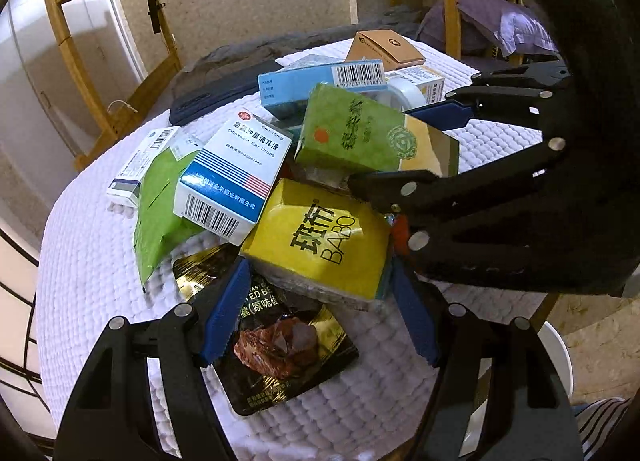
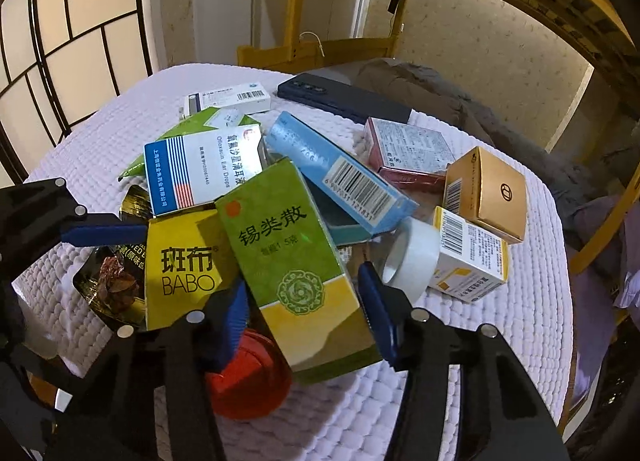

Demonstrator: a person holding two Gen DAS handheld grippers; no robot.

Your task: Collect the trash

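Heap of packaging sits mid-table on the white quilted cover (image 1: 92,261). The yellow BABO pack (image 1: 328,239) is my landmark: "班布 BABO" reads clearly. The left gripper (image 1: 320,301) is spread wide around it, pads not clearly touching. Just behind it, the green box (image 2: 296,257), "锡类散", stands between the right gripper's (image 2: 304,313) wide-apart fingers. Left of BABO leans the Ofloxacin Ear Drops box (image 1: 234,173); under it lies a black-gold meat snack pouch (image 1: 280,349). Only the right wrist view shows the red lid (image 2: 250,377), tape roll (image 2: 412,257) and pink box (image 2: 408,153). A dark phone (image 2: 344,97) lies far behind.
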